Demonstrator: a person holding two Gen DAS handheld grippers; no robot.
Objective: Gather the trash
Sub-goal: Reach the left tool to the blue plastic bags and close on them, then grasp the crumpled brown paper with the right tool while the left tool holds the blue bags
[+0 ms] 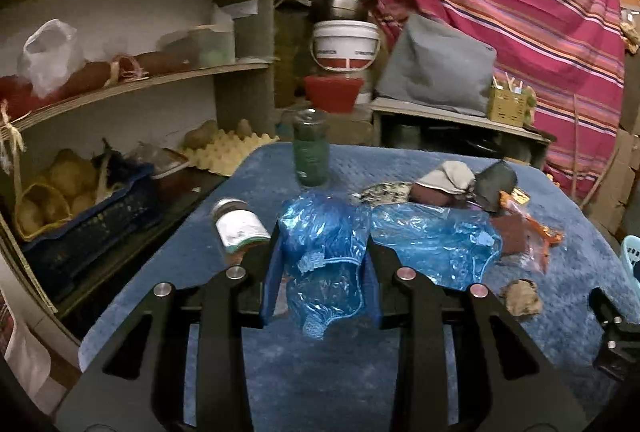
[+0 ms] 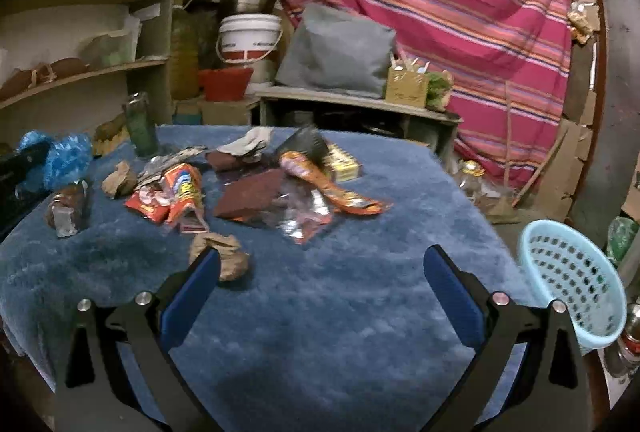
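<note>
Pinching a crumpled blue plastic bag point(image 1: 324, 256) between nearly closed fingers, the left gripper point(image 1: 322, 252) is lifting it off the blue surface point(image 2: 320, 312) — presumably bound for the pale basket point(image 2: 576, 288). Left of that basket, the right gripper point(image 2: 320, 272) is gaping wide, empty.

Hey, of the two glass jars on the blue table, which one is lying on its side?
The white-labelled jar, lying beside the left gripper, which grips a blue plastic bag. The green jar stands upright farther back.
</note>
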